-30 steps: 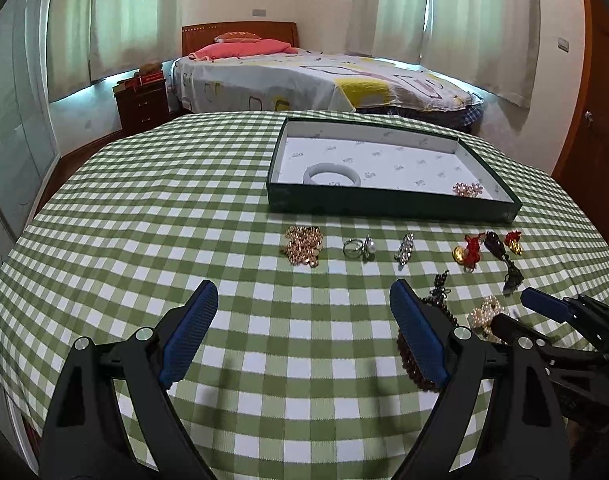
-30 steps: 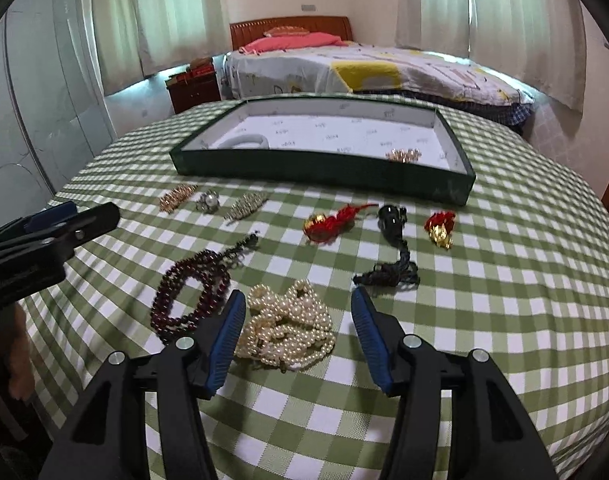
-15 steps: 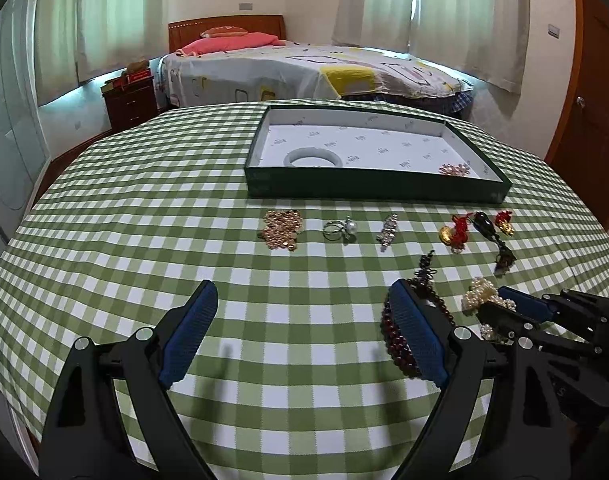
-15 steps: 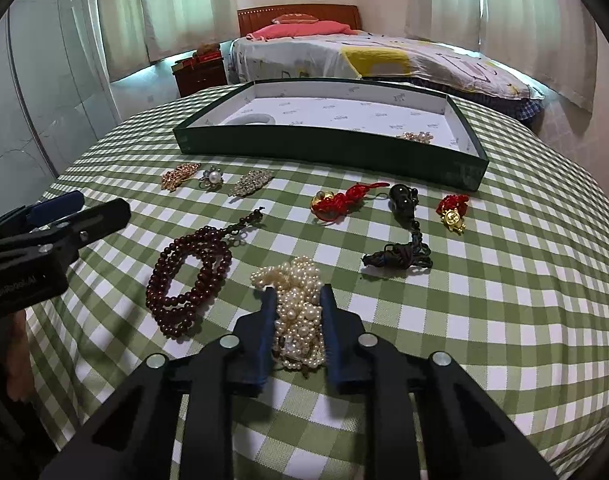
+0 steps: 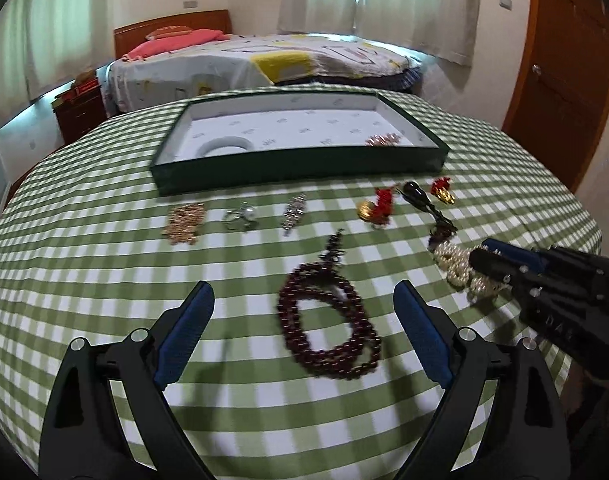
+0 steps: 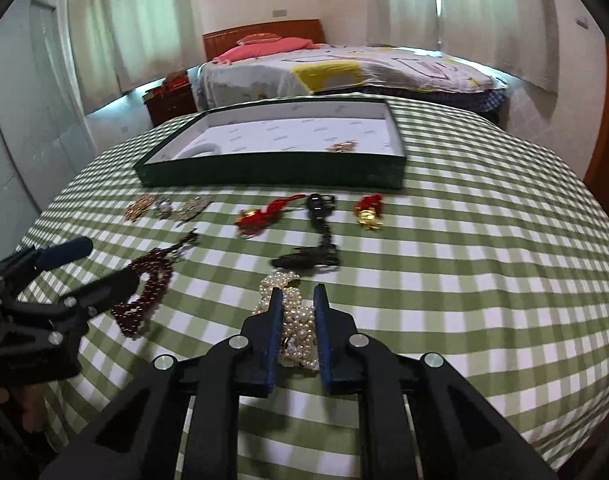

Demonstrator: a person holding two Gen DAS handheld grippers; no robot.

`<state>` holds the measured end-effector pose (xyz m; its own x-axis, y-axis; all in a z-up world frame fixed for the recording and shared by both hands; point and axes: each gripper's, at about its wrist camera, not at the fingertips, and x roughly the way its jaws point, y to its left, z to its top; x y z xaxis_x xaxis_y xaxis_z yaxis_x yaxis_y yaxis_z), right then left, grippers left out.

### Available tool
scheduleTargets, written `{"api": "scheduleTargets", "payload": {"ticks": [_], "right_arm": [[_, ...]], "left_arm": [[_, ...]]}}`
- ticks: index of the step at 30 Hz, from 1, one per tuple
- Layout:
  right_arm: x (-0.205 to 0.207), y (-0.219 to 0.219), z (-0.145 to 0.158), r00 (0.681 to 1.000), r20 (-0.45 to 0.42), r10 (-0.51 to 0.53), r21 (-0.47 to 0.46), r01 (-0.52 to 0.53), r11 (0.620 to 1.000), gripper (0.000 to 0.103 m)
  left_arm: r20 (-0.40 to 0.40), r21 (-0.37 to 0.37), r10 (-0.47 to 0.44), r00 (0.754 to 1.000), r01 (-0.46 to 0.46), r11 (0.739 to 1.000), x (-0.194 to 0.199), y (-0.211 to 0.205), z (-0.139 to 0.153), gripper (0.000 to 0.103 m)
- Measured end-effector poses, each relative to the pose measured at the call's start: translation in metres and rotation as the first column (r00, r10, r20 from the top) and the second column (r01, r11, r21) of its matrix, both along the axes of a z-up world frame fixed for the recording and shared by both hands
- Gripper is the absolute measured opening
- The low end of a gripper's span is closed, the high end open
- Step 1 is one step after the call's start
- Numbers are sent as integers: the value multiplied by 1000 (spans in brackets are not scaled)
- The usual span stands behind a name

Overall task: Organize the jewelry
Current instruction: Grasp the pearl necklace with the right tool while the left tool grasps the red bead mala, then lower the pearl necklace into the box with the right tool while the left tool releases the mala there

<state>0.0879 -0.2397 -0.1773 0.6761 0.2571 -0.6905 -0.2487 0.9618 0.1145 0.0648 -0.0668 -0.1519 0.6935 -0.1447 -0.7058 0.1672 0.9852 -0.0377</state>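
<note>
right gripper (image 6: pixel 298 312): I see fingers clenched on pearl necklace (image 6: pixel 294 318)
left gripper (image 5: pixel 302 320): fingers released, over red bead bracelet (image 5: pixel 328 328)

**A bedroom behind the checked tabletop**

From my feed, the tabletop (image 5: pixel 84 264) wore a green-and-white checked cloth. Beyond it I saw a bed (image 6: pixel 344 72) with a patterned spread, a pink pillow (image 5: pixel 176 38) and a wooden headboard (image 6: pixel 264 30). Pale curtains (image 5: pixel 416 4) glowed with daylight against cream walls. A dark wooden nightstand (image 5: pixel 80 114) stood beside the bed, and a brown door (image 5: pixel 564 60) at right.
</note>
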Motion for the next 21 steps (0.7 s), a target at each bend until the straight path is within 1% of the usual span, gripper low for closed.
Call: {"api": "scheduleTargets", "payload": {"ticks": [5, 7, 8, 10, 11, 13, 14, 16, 18, 21], "right_arm": [[0, -7, -2, 1000, -4, -10, 23, 10, 1000, 16], [0, -6, -2, 1000, -4, -5, 24, 5, 1000, 16], [1, -6, -2, 1000, -4, -4, 25, 4, 1000, 16], [1, -5, -2, 1000, -5, -3, 29, 3, 1000, 16], [1, -5, -3, 1000, -6, -2, 30, 2, 1000, 16], [1, -4, -3, 1000, -5, 0, 30, 0, 1000, 16], [1, -4, -2, 1000, -3, 2, 30, -2, 1000, 16], [0, -3, -2, 1000, -1, 8, 30, -8, 1000, 16], [-2, -1, -1, 1000, 5, 14, 30, -15, 999, 16], [-3, 2, 1, 1000, 13, 22, 27, -23, 999, 16]], "left_arm": [[-64, -9, -2, 998, 2, 1000, 9, -5, -15, 88], [-91, -15, 3, 996, -4, 1000, 12, -3, -21, 77], [-83, -5, 9, 997, -9, 1000, 11, -3, -21, 73], [-79, -4, 8, 997, -8, 1000, 11, -2, -20, 61], [-76, -8, 6, 997, -7, 1000, 10, -1, -20, 57], [-71, -24, 2, 997, -4, 1000, 9, 1, -19, 41], [-70, -36, -2, 998, 0, 999, 8, 3, -18, 37], [-69, -45, -3, 998, 0, 999, 8, 5, -18, 23], [-70, -71, -12, 997, 7, 997, 7, 7, -18, 20], [-67, -79, -16, 998, 10, 997, 7, 8, -17, 16]]}}
